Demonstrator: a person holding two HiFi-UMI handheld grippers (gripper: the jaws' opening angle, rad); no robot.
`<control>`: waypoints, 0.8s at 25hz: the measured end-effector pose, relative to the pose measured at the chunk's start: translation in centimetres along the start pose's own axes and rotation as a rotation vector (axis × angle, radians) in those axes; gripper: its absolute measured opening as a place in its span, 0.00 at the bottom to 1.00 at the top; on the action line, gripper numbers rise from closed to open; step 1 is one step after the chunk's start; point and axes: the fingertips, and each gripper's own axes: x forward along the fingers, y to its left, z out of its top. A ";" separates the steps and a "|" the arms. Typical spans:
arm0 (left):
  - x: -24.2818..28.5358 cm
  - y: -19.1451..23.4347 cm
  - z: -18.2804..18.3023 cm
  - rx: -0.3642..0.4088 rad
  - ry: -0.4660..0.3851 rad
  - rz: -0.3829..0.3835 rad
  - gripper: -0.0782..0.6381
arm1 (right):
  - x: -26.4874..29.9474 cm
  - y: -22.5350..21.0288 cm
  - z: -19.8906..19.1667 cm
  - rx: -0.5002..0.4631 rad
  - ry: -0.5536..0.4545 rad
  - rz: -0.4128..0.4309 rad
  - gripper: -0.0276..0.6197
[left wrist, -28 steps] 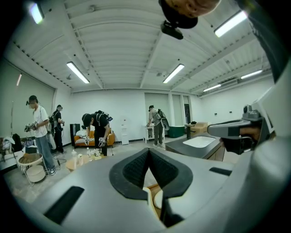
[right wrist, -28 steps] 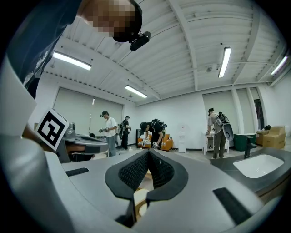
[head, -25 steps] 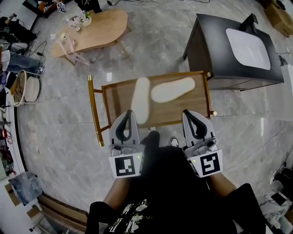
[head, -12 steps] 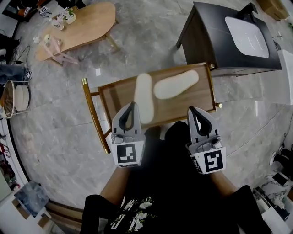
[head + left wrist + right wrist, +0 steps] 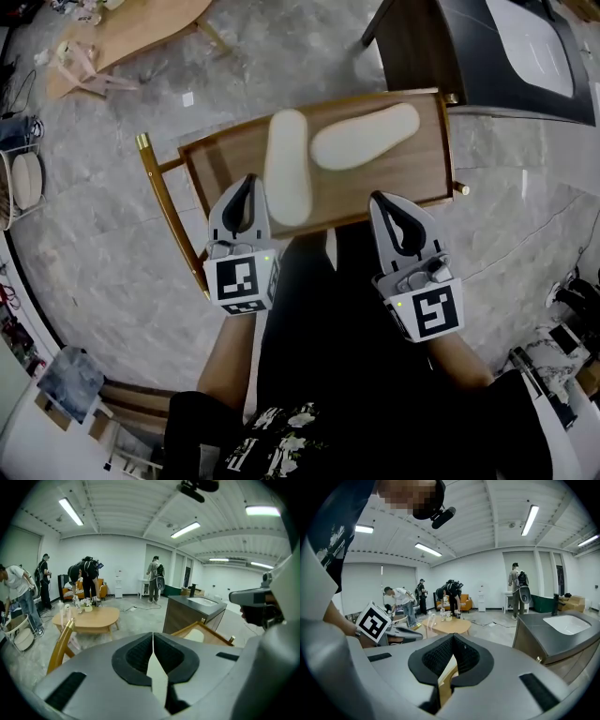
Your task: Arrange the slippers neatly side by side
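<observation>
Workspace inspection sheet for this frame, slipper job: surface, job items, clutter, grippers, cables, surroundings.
surface: wooden tray table with brass corner posts, on grey marbled floor.
job's things: two cream slippers on the tray; left slipper points away, right slipper lies slanted; not side by side.
clutter: nothing seen on the tray.
grippers: left gripper shut, empty, tip beside the left slipper; right gripper shut, empty, at the near edge.
cables: cable loose on the floor.
surroundings: dark sink cabinet, oval table with small items, people at the back.
</observation>
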 end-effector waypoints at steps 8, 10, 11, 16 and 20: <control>4.2 1.4 -6.4 -0.184 0.155 -0.092 0.20 | 1.6 -0.2 -4.0 0.039 0.126 0.032 0.03; 5.1 1.5 -7.2 -0.282 0.170 -0.126 0.23 | 1.8 -0.1 -4.9 0.051 0.149 0.041 0.03; 5.5 1.6 -7.5 -0.296 0.180 -0.134 0.24 | 1.9 0.0 -5.2 0.059 0.161 0.045 0.03; 7.4 1.6 -9.5 -0.286 0.283 -0.193 0.32 | 2.5 0.3 -6.0 0.083 0.186 0.072 0.03; 8.7 1.2 -10.4 -0.280 0.374 -0.273 0.36 | 2.8 0.4 -6.5 0.100 0.199 0.081 0.03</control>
